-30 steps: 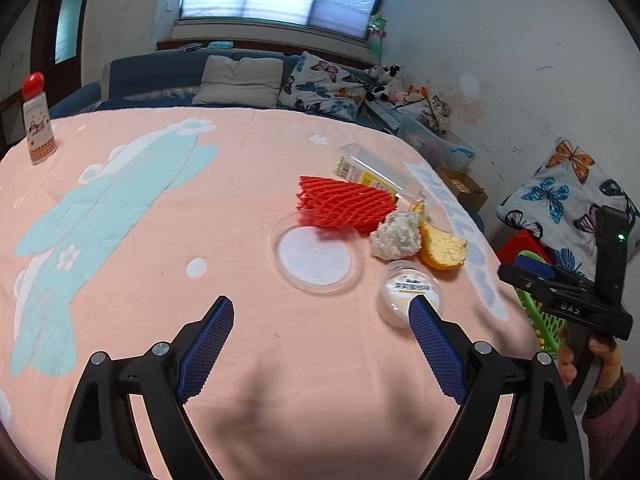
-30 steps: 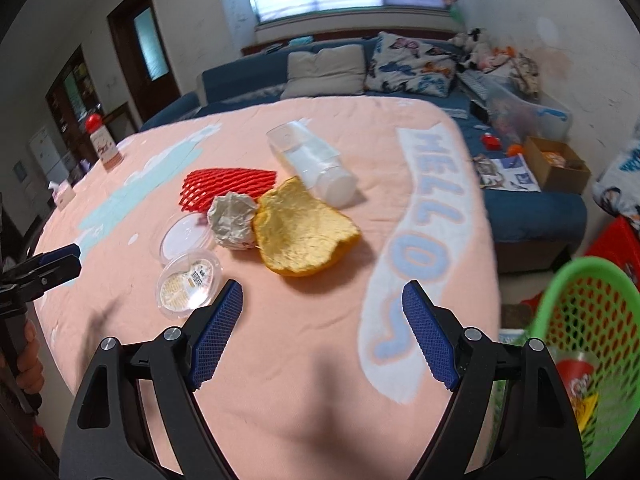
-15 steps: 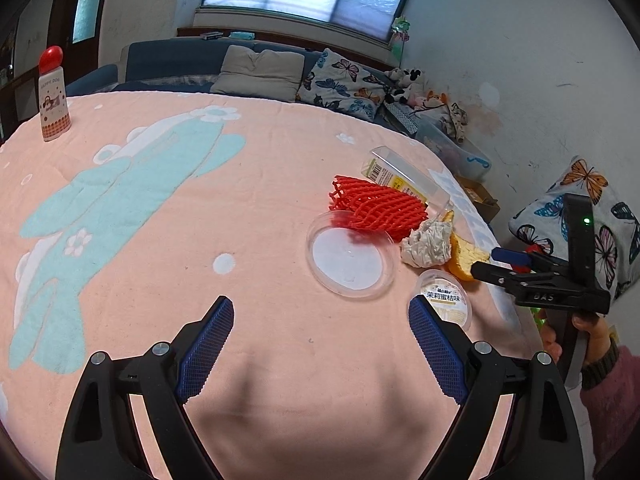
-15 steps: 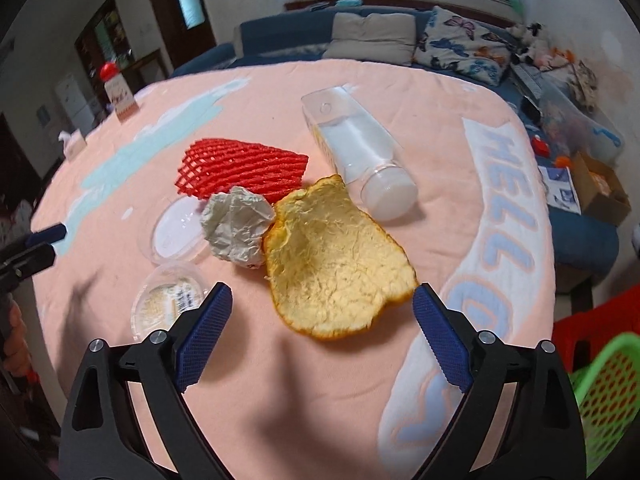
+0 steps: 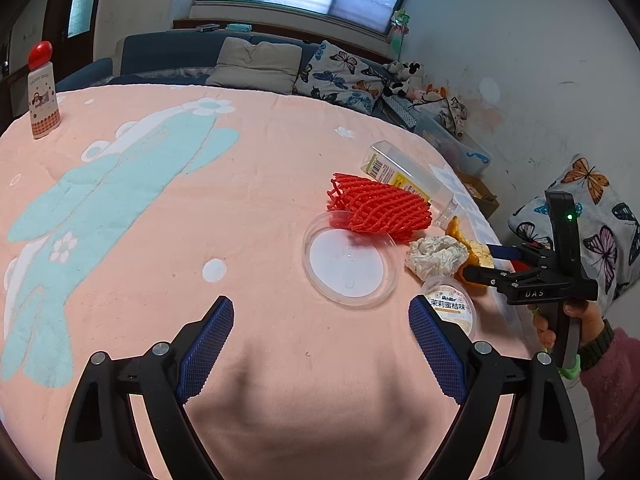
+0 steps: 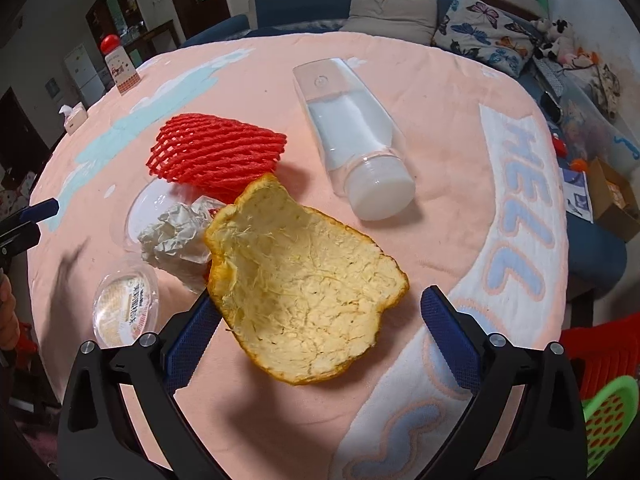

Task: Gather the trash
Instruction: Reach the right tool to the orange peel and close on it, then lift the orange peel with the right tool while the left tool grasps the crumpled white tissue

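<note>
A big orange peel point(image 6: 304, 292) lies inside-up on the pink tablecloth point(image 5: 248, 208). My right gripper point(image 6: 320, 300) straddles it; its jaws are opening and the pads stand clear of the peel. Beside the peel sit a crumpled white paper ball point(image 6: 176, 236), a red foam net point(image 6: 216, 156), a clear round lid point(image 5: 348, 260), a small labelled cup point(image 5: 450, 308) and a clear bottle point(image 6: 356, 144) lying on its side. My left gripper point(image 5: 320, 304) hovers open over bare cloth, just short of the lid and cup, with nothing between its fingers.
A green mesh basket point(image 6: 608, 420) stands beyond the table's right edge, next to something red. A red-capped bottle point(image 5: 42, 92) stands upright at the far left of the table. A sofa with cushions point(image 5: 256, 64) runs behind it. A hand point(image 5: 576, 320) holds the right gripper.
The right gripper has come forward and down over the orange peel, with its jaws wider. The left gripper has barely shifted, though the trash pile now sits more central in its view.
</note>
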Demonstrator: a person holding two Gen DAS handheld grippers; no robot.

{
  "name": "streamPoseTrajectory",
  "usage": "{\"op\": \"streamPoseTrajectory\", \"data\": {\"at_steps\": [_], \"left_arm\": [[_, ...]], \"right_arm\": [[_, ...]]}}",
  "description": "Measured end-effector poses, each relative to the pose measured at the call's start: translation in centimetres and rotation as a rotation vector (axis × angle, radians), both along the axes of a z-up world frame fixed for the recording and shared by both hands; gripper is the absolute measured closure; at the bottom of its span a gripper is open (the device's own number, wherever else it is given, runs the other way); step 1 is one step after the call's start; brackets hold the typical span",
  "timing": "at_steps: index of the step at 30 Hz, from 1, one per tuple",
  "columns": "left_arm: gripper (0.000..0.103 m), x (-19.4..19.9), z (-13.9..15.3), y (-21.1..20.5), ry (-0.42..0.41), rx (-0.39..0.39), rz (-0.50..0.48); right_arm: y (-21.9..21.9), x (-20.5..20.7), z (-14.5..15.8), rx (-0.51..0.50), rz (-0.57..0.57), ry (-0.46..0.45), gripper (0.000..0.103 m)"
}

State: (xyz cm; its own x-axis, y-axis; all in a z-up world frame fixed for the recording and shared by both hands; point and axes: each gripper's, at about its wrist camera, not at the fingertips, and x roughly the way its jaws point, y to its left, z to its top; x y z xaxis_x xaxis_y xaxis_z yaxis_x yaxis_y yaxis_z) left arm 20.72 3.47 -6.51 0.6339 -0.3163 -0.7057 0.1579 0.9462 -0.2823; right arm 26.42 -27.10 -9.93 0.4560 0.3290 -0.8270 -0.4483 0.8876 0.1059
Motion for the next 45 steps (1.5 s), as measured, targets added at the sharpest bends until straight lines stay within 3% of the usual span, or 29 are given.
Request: {"op": "streamPoseTrajectory", "data": {"at_steps": [6, 11, 17, 29, 41, 45], "left_arm": [[0.017, 0.5, 0.0, -0.6, 0.004, -0.001, -0.016], [0.017, 1.0, 0.6, -1.4, -0.008, 0.002, -0.045], [0.017, 2.2, 1.0, -3.1, -0.011, -0.014, -0.105], [0.017, 4.8, 1.1, -10.2, -0.027, 0.042, -0.291], [0.033, 7.6, -1.3, -15.0, 0.014, 0.129, -0.387], [0.045, 8.3, -2.0, -15.6, 0.034, 0.141, -0.393]], "right_arm": [[0.8, -0.3, -0.7, 0.0, -0.003, -0.01, 0.008], [1.4, -0.5, -1.1, -0.015, -0.037, -0.036, 0.024], [0.3, -1.2, -0.5, 0.012, -0.065, -0.054, 0.035], [-2.3, -3.9, 0.5, 0.027, -0.131, -0.069, 0.041], [-4.7, -6.8, 1.7, 0.052, -0.188, -0.092, 0.041], [-5.0, -7.5, 1.6, 0.056, -0.199, -0.092, 0.041]]}}
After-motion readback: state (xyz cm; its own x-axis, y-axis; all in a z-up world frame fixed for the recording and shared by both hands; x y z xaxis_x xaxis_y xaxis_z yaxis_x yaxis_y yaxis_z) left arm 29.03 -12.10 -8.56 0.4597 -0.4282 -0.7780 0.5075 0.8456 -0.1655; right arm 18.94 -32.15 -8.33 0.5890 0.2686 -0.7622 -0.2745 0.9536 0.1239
